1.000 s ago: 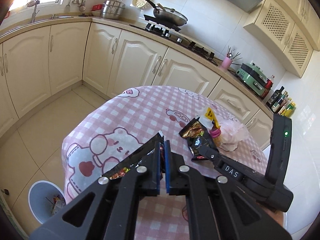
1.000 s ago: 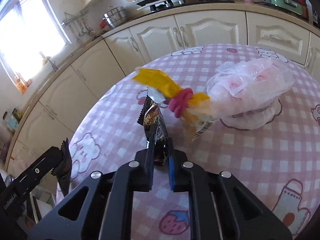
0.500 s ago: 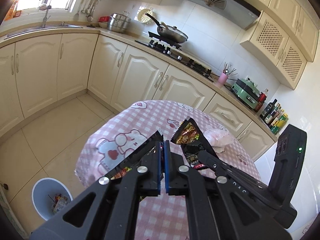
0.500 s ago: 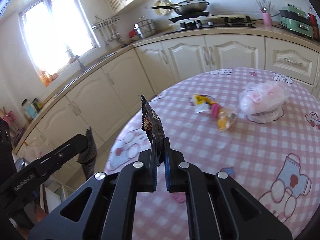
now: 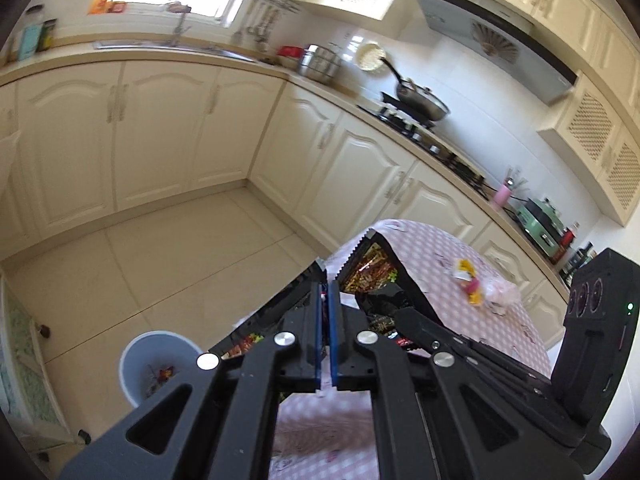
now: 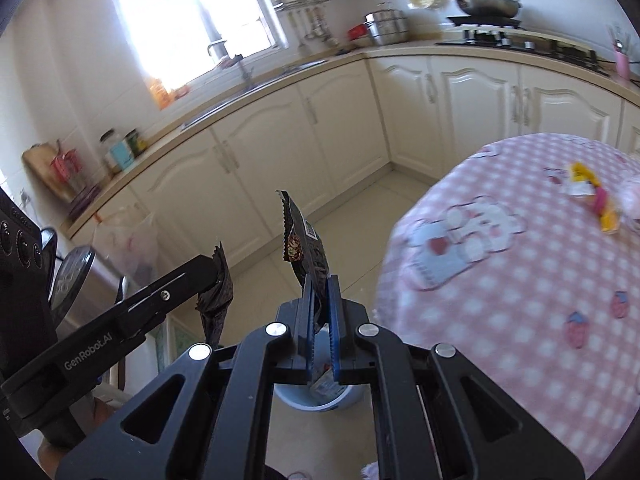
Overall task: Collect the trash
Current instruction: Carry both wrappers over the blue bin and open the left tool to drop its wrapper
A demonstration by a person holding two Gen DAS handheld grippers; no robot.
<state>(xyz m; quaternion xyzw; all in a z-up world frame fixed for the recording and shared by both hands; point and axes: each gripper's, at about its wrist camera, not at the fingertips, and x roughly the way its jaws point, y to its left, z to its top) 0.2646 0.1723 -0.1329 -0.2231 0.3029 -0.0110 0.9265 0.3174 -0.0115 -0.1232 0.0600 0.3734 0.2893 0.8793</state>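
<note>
My left gripper [image 5: 326,284] is shut on a dark snack wrapper [image 5: 256,332] that hangs under its fingers. In the right wrist view that left gripper [image 6: 214,268] reaches in from the left with its crumpled wrapper [image 6: 216,298]. My right gripper [image 6: 320,282] is shut on a black wrapper with gold print [image 6: 306,248] that stands upright. The left wrist view shows the same black wrapper [image 5: 368,272] to the right of my fingers. A pale blue bin [image 5: 156,364] stands on the floor below; in the right wrist view the bin [image 6: 316,398] lies partly hidden under my fingers.
The round table with a pink checked cloth [image 6: 500,280] is off to the right. A yellow and pink wrapper [image 6: 596,200] and a thin plastic bag [image 5: 500,292] lie on it. Cream cabinets [image 5: 160,140] line the walls around the tiled floor [image 5: 140,264].
Both grippers have swung off the table and out over the floor, each still holding its wrapper. The table has slid to the right and the bin has come closer.
</note>
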